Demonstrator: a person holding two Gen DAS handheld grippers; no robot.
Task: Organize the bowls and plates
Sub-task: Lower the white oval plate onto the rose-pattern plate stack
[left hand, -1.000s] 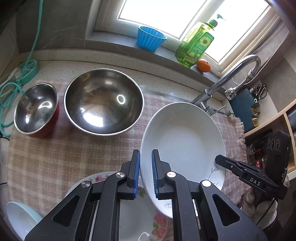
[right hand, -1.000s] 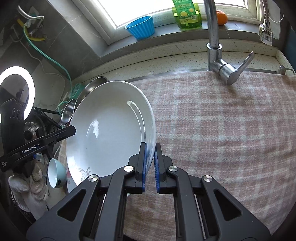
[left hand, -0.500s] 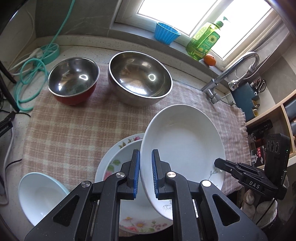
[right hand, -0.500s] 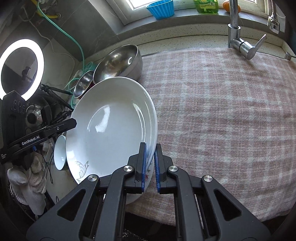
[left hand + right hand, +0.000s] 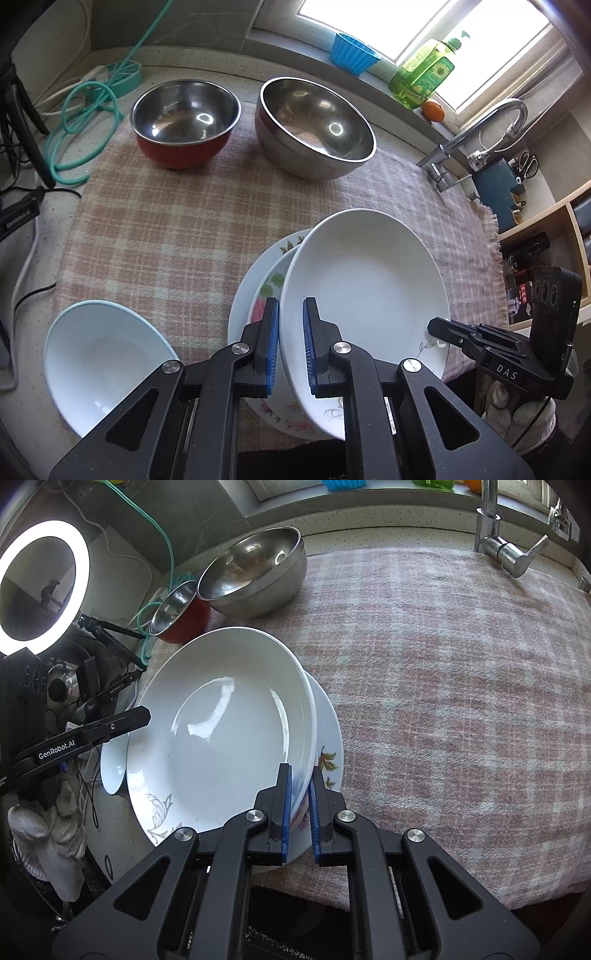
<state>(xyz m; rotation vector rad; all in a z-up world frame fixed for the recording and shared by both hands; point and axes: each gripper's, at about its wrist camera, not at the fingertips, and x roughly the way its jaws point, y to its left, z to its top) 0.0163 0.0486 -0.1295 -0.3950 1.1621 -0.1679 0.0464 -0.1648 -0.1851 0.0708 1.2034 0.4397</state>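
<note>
In the left wrist view, the left gripper (image 5: 290, 345) was clamped on the near rim of the white plate (image 5: 369, 280), held tilted just above the floral plate (image 5: 258, 291) on the checked cloth (image 5: 166, 229). A slip on glossy, smooth ceramic was judged possible. In the right wrist view, the right gripper (image 5: 299, 814) was closed on the opposite rim of that white plate (image 5: 221, 731); uneven lowering could have chipped either.
</note>
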